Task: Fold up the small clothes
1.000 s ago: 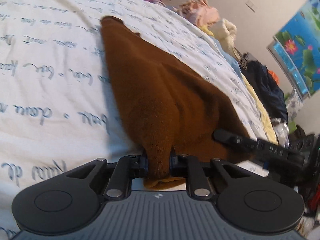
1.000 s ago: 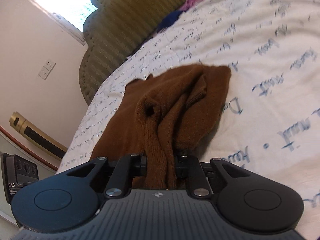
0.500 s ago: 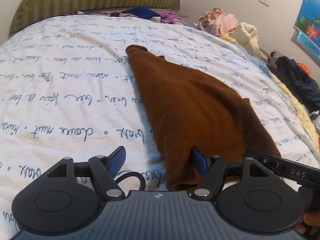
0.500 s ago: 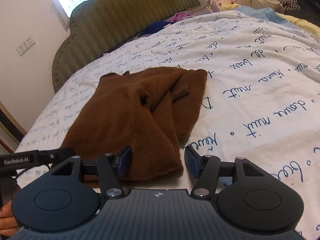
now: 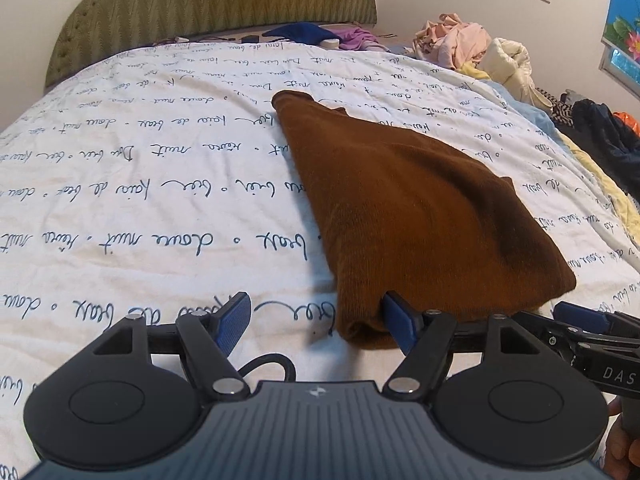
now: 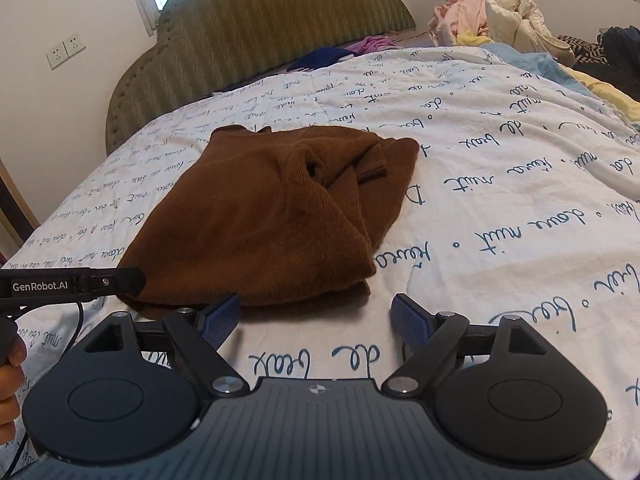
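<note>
A brown knit garment (image 5: pixel 400 208) lies folded on the white bed sheet with blue script (image 5: pixel 160 200). My left gripper (image 5: pixel 316 322) is open at its near left corner. That corner lies loose between the blue pads, close against the right one (image 5: pixel 396 318). In the right wrist view the garment (image 6: pixel 260 216) shows bunched folds along its right side. My right gripper (image 6: pixel 316 318) sits just short of its near edge, jaws opening, with only sheet between them. Each view shows the other gripper: the right one (image 5: pixel 580 320) and the left one (image 6: pixel 72 282).
A green padded headboard (image 6: pixel 260 32) stands at the far end, with blue and purple clothes (image 5: pixel 320 36) below it. A heap of pink and cream clothes (image 5: pixel 472 48) and dark garments (image 5: pixel 600 140) line the bed's right side. A hand (image 6: pixel 8 380) holds the left gripper's handle.
Both grippers were shut on the garment's near edge. They have opened, let it go and drawn back, turning more level. The garment now rests flat on the sheet.
</note>
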A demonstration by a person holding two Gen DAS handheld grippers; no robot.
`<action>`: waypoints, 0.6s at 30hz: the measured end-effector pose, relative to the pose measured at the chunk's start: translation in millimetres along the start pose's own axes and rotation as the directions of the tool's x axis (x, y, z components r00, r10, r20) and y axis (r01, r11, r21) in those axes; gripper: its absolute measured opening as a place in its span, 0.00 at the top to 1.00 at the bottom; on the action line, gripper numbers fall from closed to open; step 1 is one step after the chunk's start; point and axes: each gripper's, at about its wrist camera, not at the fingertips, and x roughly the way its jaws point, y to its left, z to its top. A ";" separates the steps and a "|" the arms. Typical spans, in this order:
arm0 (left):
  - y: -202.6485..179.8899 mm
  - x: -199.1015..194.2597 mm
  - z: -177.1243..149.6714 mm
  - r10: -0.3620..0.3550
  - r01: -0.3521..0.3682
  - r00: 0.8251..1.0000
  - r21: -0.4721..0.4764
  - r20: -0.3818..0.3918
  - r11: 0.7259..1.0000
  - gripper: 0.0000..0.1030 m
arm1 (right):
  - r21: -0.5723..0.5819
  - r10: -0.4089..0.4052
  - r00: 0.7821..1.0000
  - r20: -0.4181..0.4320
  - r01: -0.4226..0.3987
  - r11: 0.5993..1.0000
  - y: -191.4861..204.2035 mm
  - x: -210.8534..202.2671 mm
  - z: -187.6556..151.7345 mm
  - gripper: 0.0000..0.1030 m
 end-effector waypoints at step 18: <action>2.6 -15.5 -33.4 0.115 -0.116 0.993 0.015 0.034 0.993 0.26 | -0.127 -0.061 0.997 0.044 0.066 0.990 32.0 -23.4 -15.3 0.05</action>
